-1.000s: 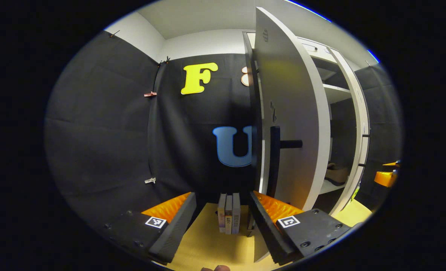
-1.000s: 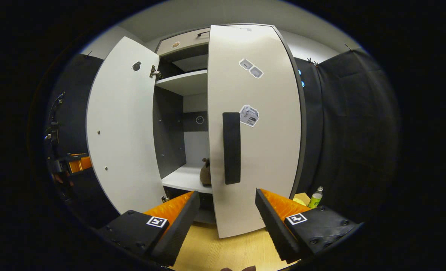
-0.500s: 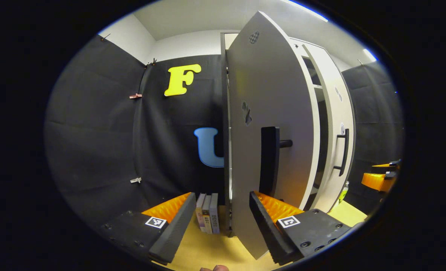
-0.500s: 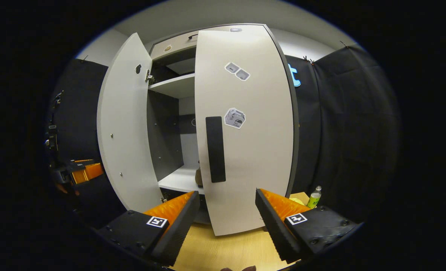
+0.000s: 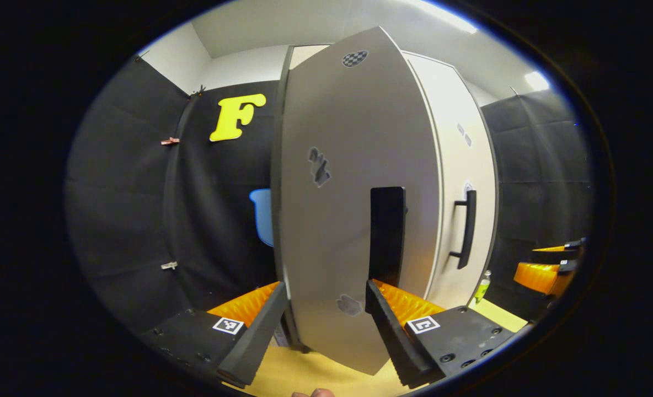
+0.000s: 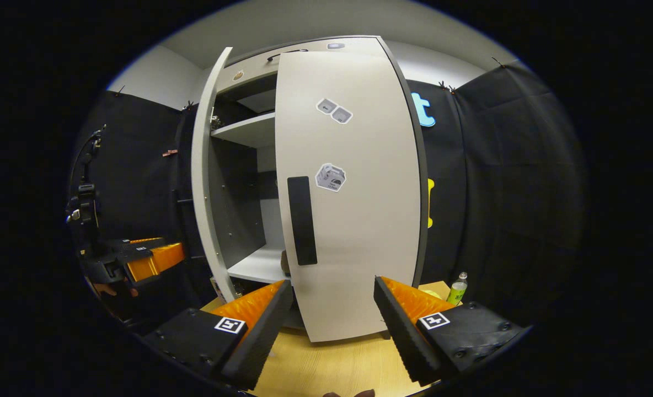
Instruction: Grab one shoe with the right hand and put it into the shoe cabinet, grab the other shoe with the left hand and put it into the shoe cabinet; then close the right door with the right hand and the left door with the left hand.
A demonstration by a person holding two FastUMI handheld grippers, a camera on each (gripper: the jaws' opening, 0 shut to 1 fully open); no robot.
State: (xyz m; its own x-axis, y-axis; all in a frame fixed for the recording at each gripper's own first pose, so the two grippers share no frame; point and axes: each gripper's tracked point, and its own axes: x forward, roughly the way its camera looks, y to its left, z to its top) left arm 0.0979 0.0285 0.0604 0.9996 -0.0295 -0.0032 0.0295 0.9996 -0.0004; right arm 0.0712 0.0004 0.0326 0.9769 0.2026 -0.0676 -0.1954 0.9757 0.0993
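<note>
The step in hand looks like the last one: shutting the left door [image 5: 354, 220] with the left gripper [image 5: 326, 325]. In the left gripper view that door stands tall across the centre, from 12 to 6 o'clock, its face turned toward the camera and its dark handle [image 5: 387, 237] just above the right finger [image 5: 387, 325]. The fingers are spread wide, gripping nothing, and the door's lower part sits between them; whether a finger touches the panel I cannot tell.

The right door [image 6: 348, 193] reads as closed or very nearly so. In the right gripper view it faces the camera at centre, with its own handle [image 6: 301, 220] at about 9 o'clock of the panel. The right gripper [image 6: 332, 331] hangs below it, fingers spread and empty, apart from the door. The left door shows there edge-on at 10 o'clock, a gap open between the two doors, with a shelf [image 6: 255, 264] visible inside. A small brown shape at the shelf's edge [image 6: 285, 262], just behind the right door, is probably a shoe, but too little shows to give its heading.

Both doors have their long axis vertical, and so do the handles. Next, the left gripper needs to push the door's free edge inward, toward the cabinet, until it meets the right door. The left gripper [image 6: 139, 262] also shows at 9 o'clock in the right gripper view.
</note>
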